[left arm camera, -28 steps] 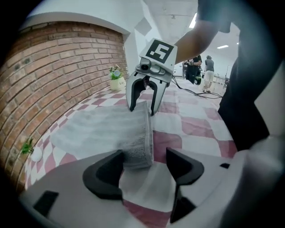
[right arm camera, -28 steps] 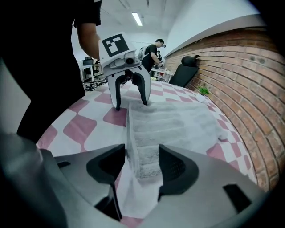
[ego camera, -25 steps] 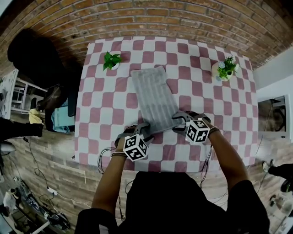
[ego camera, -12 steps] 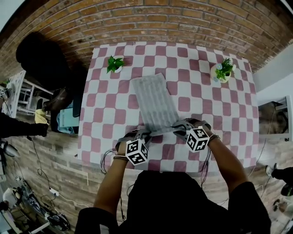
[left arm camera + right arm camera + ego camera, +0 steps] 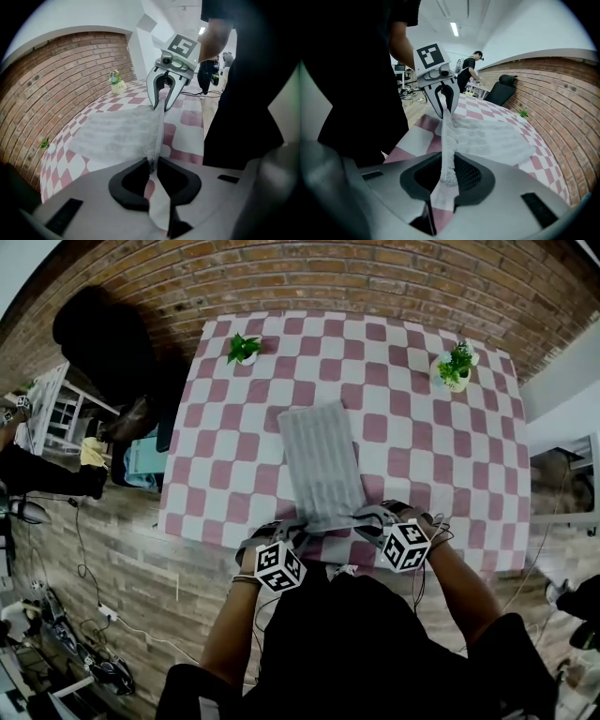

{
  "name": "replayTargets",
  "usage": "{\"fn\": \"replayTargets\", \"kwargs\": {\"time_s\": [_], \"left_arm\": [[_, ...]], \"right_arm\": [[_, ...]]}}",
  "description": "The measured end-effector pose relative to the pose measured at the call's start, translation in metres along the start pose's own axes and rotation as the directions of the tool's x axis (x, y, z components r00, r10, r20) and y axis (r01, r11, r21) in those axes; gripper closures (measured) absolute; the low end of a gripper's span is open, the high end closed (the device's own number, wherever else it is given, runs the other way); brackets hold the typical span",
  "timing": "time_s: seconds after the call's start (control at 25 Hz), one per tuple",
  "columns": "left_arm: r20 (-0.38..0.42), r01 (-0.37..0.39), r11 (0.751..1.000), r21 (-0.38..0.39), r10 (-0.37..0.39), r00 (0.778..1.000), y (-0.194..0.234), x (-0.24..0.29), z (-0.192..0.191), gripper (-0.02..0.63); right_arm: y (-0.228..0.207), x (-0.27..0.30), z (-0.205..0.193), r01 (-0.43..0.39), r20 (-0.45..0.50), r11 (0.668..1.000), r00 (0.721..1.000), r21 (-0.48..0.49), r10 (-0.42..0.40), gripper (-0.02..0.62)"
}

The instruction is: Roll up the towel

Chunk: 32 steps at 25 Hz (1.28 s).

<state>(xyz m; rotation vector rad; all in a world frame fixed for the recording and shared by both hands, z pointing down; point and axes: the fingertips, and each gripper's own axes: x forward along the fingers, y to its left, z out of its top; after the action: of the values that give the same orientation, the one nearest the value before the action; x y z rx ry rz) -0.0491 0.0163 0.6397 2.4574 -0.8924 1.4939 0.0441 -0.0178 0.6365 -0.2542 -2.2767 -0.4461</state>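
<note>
1. The grey towel (image 5: 323,460) lies lengthwise down the middle of the table (image 5: 225,437), which has a pink-and-white checked cloth. The towel's near short edge is at the table's near edge.
2. The left gripper (image 5: 294,529) is at the towel's near left corner. In the left gripper view its jaws have just been closing, and they now pinch the towel's hem (image 5: 151,157) between the black pads.
3. The right gripper (image 5: 367,517) is at the near right corner. Its jaws have also just been closing and are clamped on the same hem, which runs up through them in the right gripper view (image 5: 446,164).
4. The hem is raised off the cloth and stretched as a taut band between the two grippers. Each gripper view shows the other gripper biting the hem's far end.
5. Beyond the raised hem the towel lies flat and unrolled, reaching toward the brick wall (image 5: 328,277).
6. One small potted plant (image 5: 244,349) stands at the far left corner of the table. A second potted plant (image 5: 456,365) stands at the far right, well apart from the towel.
</note>
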Motion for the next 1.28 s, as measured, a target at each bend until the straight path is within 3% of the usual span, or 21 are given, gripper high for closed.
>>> {"fn": "replayTargets", "kwargs": {"time_s": [0.24,0.44,0.76,1.28], "left_arm": [[-0.014,0.006,0.999,-0.039,-0.007,1.000,-0.051,-0.005,-0.005,0.552],[-0.017,0.004,0.998,-0.068,-0.005,1.000,-0.069,-0.009,-0.004,0.550],[0.018,-0.036,0.990,-0.134,0.038,0.999,-0.044,-0.018,0.000,0.543],[0.040,-0.148,0.974,-0.171,0.157,0.987,0.009,-0.006,0.003,0.526]], "right_arm": [[0.053,-0.007,-0.002,-0.073,0.011,0.997,0.997,0.008,0.073,0.526],[0.070,-0.010,-0.005,-0.103,0.004,0.994,0.995,0.024,0.103,0.526],[0.043,-0.017,0.007,-0.081,0.044,0.996,0.996,0.031,0.080,0.526],[-0.018,0.001,-0.001,0.073,0.044,0.995,0.996,0.070,-0.076,0.526]]}}
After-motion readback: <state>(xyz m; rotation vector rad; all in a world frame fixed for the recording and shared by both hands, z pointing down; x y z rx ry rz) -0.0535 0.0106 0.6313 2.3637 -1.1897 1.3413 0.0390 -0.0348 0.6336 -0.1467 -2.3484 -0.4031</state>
